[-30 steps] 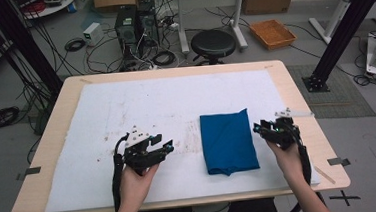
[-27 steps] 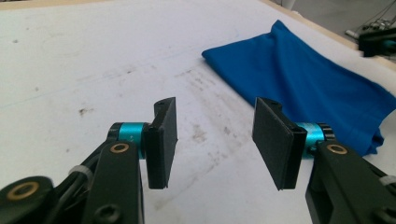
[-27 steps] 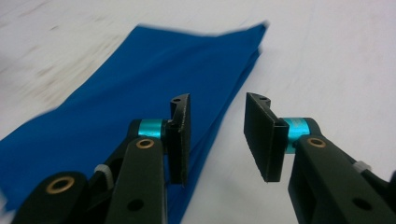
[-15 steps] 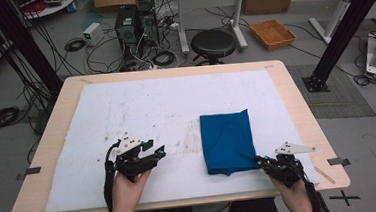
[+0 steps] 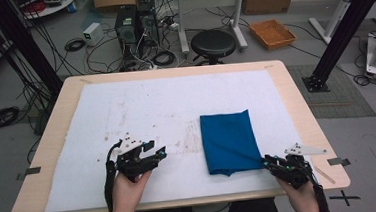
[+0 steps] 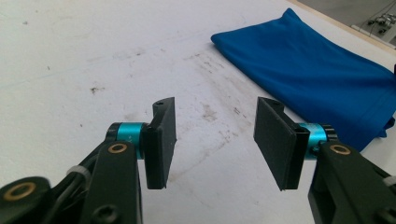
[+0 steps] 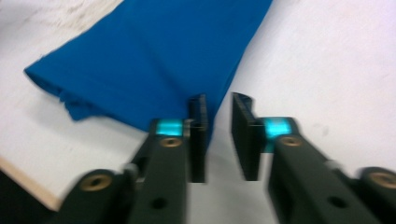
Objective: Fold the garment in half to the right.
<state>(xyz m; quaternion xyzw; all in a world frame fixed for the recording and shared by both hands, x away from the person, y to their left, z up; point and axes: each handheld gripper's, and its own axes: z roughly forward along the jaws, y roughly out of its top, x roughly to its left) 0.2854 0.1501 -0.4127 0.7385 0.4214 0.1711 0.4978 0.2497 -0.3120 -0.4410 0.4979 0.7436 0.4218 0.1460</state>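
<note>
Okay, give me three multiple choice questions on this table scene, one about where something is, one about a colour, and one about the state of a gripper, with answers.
1. Where does the folded cloth lie on the white mat?
A. its right half
B. its far left corner
C. off the mat

2. What colour is the cloth?
A. red
B. blue
C. green

3. How do the left gripper's jaws stand?
A. shut on the cloth
B. shut on nothing
C. open, holding nothing

Answers: 1 A, the high view shows it right of centre, near the right gripper. 2 B, it is plain blue in all views. 3 C, bare mat shows in the wide gap between them.
</note>
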